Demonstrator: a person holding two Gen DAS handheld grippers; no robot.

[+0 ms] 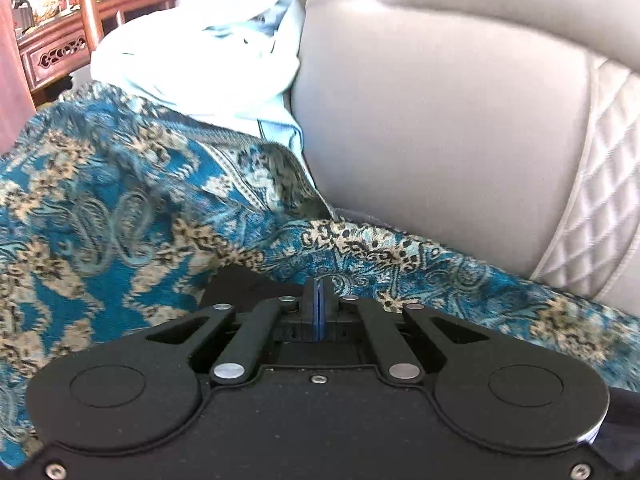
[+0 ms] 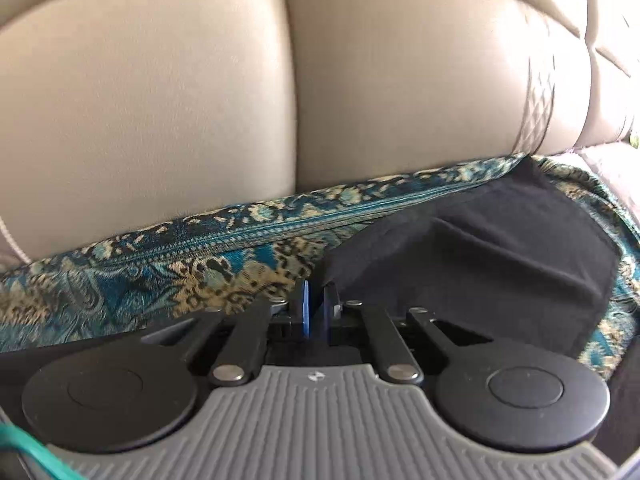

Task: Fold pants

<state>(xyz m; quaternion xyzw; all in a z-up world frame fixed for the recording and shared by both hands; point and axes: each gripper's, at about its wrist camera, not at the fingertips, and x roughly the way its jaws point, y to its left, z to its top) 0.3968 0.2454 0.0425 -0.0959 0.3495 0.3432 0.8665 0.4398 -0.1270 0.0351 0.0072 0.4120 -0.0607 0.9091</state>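
Black fabric: pants (image 2: 480, 256) are lying on the patterned teal throw (image 2: 168, 276) covering the sofa seat, spreading off to the right of the right gripper (image 2: 316, 304); a dark edge is also peeking out at the left gripper (image 1: 319, 304).
Surface: no desk here, the sofa cushion is doing the job; the beige backrest (image 2: 160, 100) is standing right behind the working area.
Left gripper: jaws are sitting pressed together, blue pads touching. Dark cloth (image 1: 240, 284) is showing just left of and under the tips; whether any is pinched, I cannot tell.
Right gripper: jaws are standing narrowly apart, a slim gap showing between the blue pads. The pants' edge is lying right beside the right-hand finger; nothing is visibly clamped.
Why so low: both tools are hovering close over the seat, likely working along one hem or waistband edge to lift it for a fold. That is my guess only.
Left view only: pale blue garments (image 1: 224, 68) are piling against the backrest corner, with a carved wooden cabinet (image 1: 56, 52) beyond.
Right view only: the main spread of the pants and a crease running across them; the left view is showing barely any of it.
Progress: probably early, the cloth is lying in one broad layer.
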